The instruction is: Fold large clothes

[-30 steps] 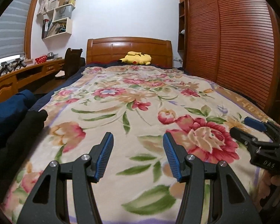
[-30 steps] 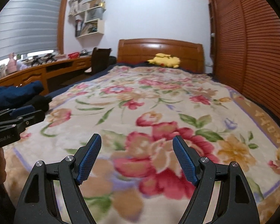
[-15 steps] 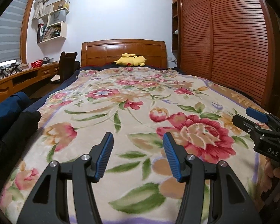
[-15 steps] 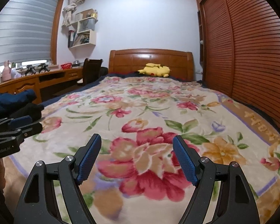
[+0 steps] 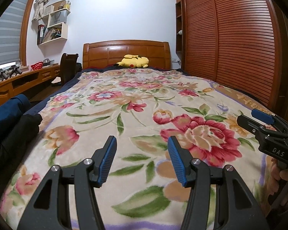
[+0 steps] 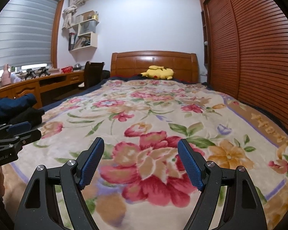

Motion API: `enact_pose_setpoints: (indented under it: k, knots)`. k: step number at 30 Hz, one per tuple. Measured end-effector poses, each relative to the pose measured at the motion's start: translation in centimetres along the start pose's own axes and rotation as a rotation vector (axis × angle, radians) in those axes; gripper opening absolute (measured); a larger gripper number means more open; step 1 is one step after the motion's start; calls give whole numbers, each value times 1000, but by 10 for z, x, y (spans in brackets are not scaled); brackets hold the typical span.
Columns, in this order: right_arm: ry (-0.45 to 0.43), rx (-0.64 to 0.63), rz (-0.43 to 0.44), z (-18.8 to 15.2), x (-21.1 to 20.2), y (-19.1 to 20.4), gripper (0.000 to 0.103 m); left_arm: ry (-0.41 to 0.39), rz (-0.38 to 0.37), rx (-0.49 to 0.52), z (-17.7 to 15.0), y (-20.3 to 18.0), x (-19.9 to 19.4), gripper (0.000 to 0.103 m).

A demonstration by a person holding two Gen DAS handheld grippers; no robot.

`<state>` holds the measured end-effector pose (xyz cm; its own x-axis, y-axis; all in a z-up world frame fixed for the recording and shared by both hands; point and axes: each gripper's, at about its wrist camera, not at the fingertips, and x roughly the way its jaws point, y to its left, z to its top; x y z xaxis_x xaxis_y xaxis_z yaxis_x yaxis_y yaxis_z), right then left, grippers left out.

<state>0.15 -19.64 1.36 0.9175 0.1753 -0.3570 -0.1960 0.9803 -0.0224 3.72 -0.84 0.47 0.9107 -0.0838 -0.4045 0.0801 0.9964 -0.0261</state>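
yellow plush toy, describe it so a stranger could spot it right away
Start at the wooden headboard at the far end of the bed. The yellow plush toy lies in front of it, above the flowered blanket. It is the only bright yellow thing there.

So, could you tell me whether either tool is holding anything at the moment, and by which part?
Nothing is held. The left tool and the right tool both hang open above the floral fleece blanket, with nothing between their blue pads.
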Motion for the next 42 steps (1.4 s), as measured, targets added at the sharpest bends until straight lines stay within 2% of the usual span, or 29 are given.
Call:
enact_pose_setpoints:
  k: [42]
  knots:
    - [-4, 4, -1, -2, 1, -2, 81, -4, -1, 0, -1, 2, -1, 54]
